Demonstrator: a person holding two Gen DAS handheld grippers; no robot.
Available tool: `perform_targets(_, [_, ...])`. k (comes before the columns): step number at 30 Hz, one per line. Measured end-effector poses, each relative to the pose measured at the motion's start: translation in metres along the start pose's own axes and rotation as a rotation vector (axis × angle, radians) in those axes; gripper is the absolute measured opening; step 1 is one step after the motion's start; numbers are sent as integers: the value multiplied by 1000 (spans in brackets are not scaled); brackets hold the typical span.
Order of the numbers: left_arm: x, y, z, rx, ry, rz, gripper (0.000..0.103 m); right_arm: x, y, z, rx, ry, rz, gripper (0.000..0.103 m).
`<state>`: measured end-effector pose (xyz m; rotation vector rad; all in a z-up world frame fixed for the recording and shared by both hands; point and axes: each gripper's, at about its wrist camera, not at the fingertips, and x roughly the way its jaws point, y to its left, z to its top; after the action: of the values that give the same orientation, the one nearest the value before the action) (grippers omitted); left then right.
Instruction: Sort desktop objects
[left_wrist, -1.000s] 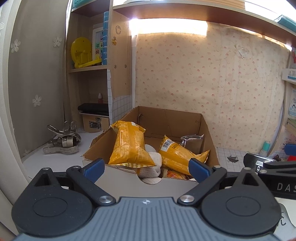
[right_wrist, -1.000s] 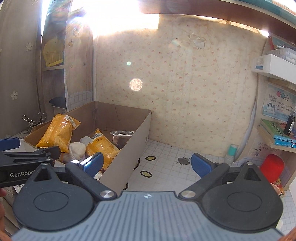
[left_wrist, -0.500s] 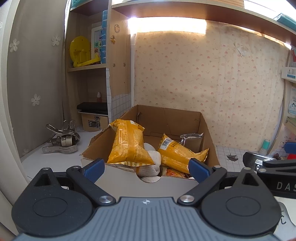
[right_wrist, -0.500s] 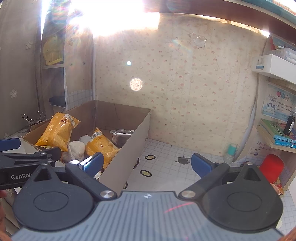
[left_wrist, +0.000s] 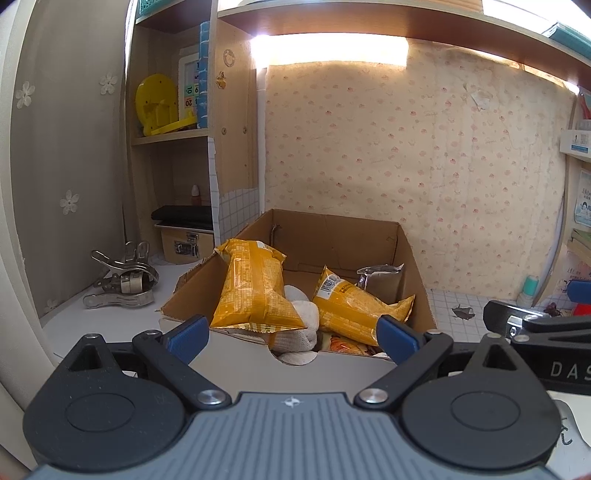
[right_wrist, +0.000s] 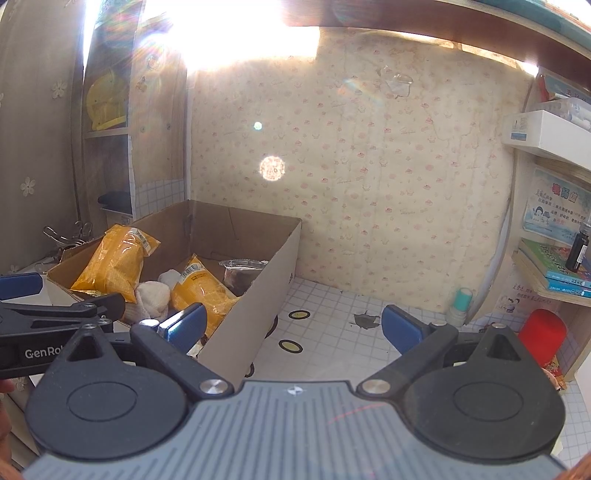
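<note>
Left wrist view, tongs: the left gripper (left_wrist: 291, 334) is hanging with its blue pads wide apart, gripping nothing.
Left wrist view, task things: the cardboard box (left_wrist: 343, 236) is sitting at 12 o'clock, just past the pads. Inside it, one yellow snack bag (left_wrist: 255, 288) is leaning at 11 o'clock with its long axis nearly upright; a second yellow bag (left_wrist: 354, 306) is lying at 1 o'clock, slanting toward the right wall; a white cloth bundle (left_wrist: 301, 328) is sitting between them and a silver pouch (left_wrist: 380, 280) behind.
Left wrist view, loose item: metal clips (left_wrist: 122, 284) are lying on the desk at 10 o'clock, outside the box.
Right wrist view, tongs: the right gripper (right_wrist: 293, 326) is also standing spread and empty, over tiled desk.
Right wrist view, task things: the box (right_wrist: 258, 295) is lying at 10 o'clock; a red container (right_wrist: 541, 338) is standing at 3 o'clock.
Deciding relation: judging by this, the left gripper is nearer the box and the clips, the right nearer the red container.
Change: both views are matching the earlier frames almost exactly; only a slight drift is showing.
</note>
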<state>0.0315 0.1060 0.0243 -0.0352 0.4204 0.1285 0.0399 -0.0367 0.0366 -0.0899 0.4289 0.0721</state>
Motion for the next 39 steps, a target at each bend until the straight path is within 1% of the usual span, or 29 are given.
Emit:
perform_targets(18, [4,-3,-1,6,8,2,100,1,-3,-1,1,3,0,98])
perform_targets(30, [4,-1,0,-6,15,9,100,1,-14,-5,32,2,-17,98])
perform_targets(39, [4,2,0,-13,-2,16,100,1,-14,-5,36,0,-22,98])
